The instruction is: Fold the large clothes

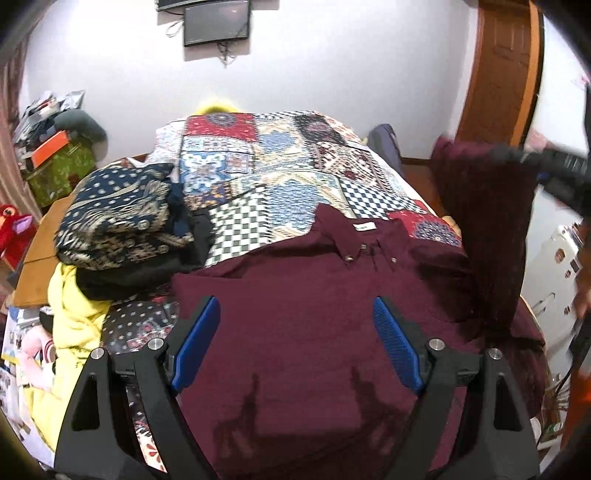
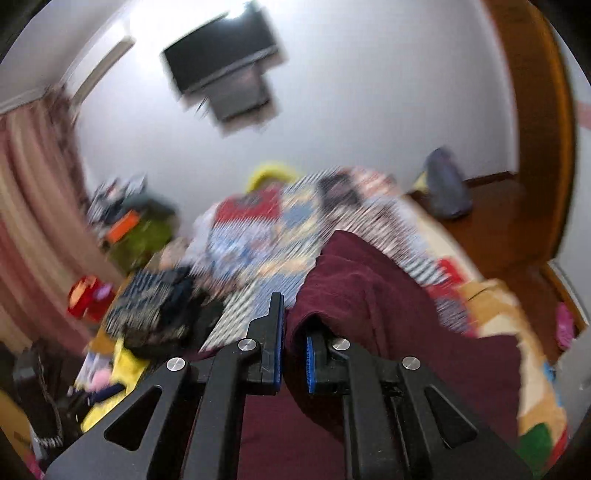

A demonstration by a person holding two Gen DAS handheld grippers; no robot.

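A maroon button-up shirt [image 1: 303, 317] lies on the patchwork bedspread [image 1: 258, 177], collar toward the far side. My left gripper [image 1: 295, 325] is open and empty, just above the shirt's body. My right gripper [image 2: 293, 332] is shut on the shirt's right sleeve [image 2: 354, 288] and holds it lifted. In the left wrist view the lifted sleeve [image 1: 480, 221] hangs at the right from the right gripper [image 1: 554, 166]. The right wrist view is blurred by motion.
A pile of folded clothes [image 1: 122, 221], dark patterned on top, sits at the bed's left, with a yellow garment [image 1: 74, 314] beside it. A wooden door [image 1: 502, 66] stands at the right. A TV [image 1: 216, 22] hangs on the far wall.
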